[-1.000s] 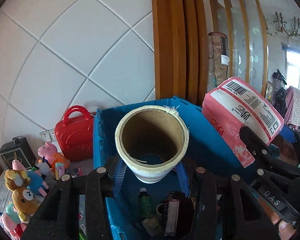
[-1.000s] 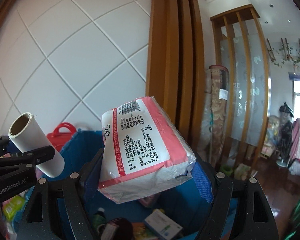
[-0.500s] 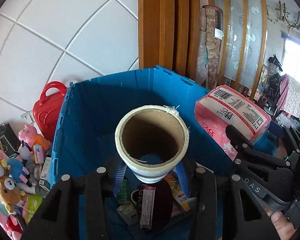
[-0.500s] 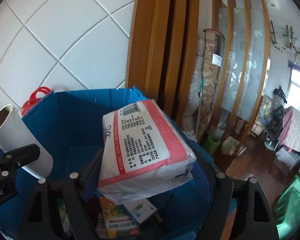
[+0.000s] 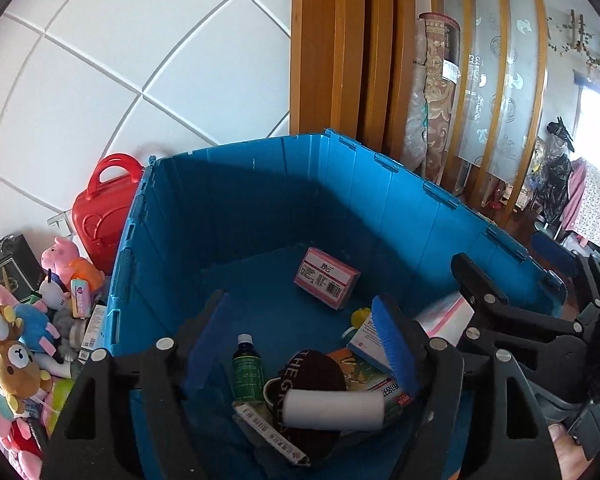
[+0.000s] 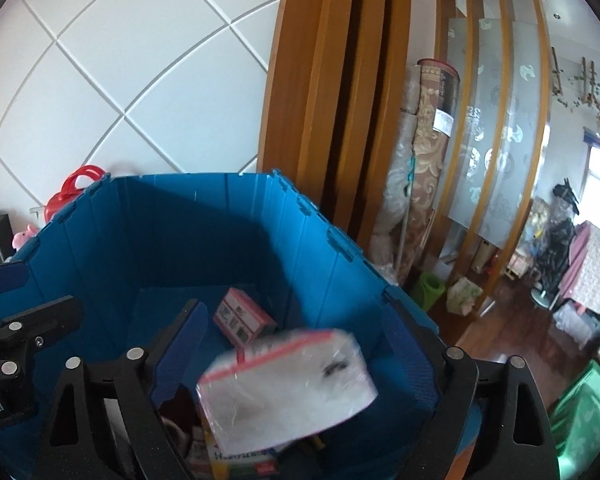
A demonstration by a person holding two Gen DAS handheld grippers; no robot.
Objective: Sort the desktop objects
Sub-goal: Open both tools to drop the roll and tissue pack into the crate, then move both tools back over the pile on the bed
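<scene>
A blue plastic crate [image 5: 372, 200] fills both views. My left gripper [image 5: 304, 344] is open above it; the white paper roll [image 5: 334, 409] lies free between the jaws on a dark cloth among the crate's contents. My right gripper [image 6: 296, 356] is open; the pink-and-white tissue pack [image 6: 288, 384] is blurred and loose between its jaws over the crate [image 6: 180, 232], and shows at the right in the left wrist view [image 5: 444, 316]. A pink box [image 5: 326, 278] lies on the crate floor.
A green bottle [image 5: 246, 372], books and small boxes lie in the crate. A red case [image 5: 104, 208] and plush toys [image 5: 16, 344] sit left of it. A white tiled wall, wooden slats and a rolled rug [image 6: 424, 168] stand behind.
Both grippers have opened. The paper roll dropped from the left gripper into the crate. The tissue pack left the right gripper and is falling. Both views tipped down over the crate.
</scene>
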